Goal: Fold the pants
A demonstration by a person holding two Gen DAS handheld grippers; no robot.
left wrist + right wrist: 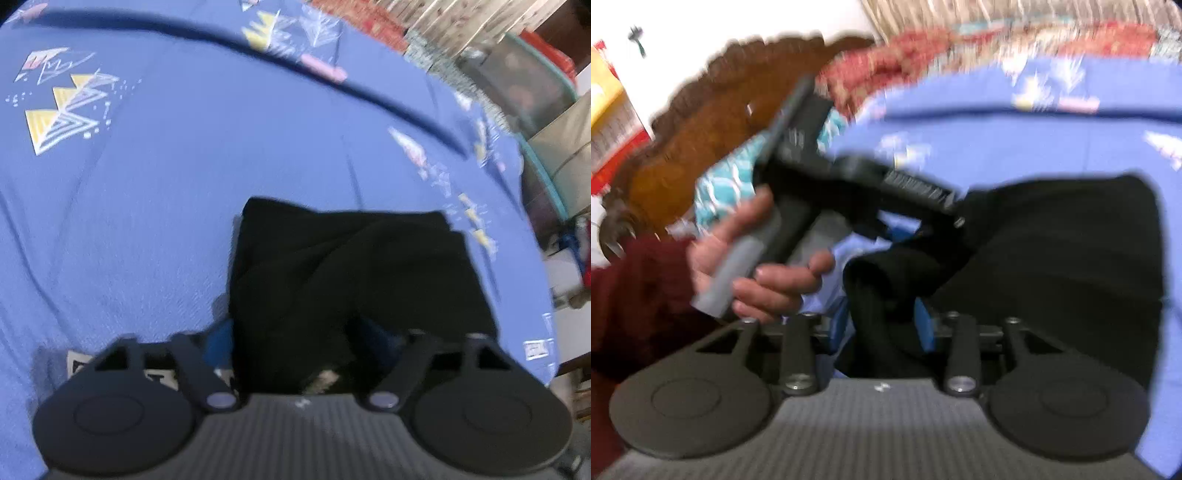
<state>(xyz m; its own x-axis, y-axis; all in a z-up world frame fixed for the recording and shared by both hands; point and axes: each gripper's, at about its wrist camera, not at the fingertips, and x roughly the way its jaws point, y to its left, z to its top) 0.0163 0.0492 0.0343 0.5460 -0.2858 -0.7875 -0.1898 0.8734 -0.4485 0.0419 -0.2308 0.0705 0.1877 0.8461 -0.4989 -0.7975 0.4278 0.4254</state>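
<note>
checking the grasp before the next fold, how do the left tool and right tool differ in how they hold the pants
The left tool stands wide, black pants filling the gap; the right tool is narrower, blue fingers pinching a bunched fold. The right wrist view shows the other tool and the hand holding it; the left view shows none. Both work over the blue bedsheet; blur hides exact contact.

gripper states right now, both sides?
Left gripper: shut on black pants, cloth bunched between the fingers.
Right gripper: shut on the same pants, a fold pinched between its blue pads.
</note>
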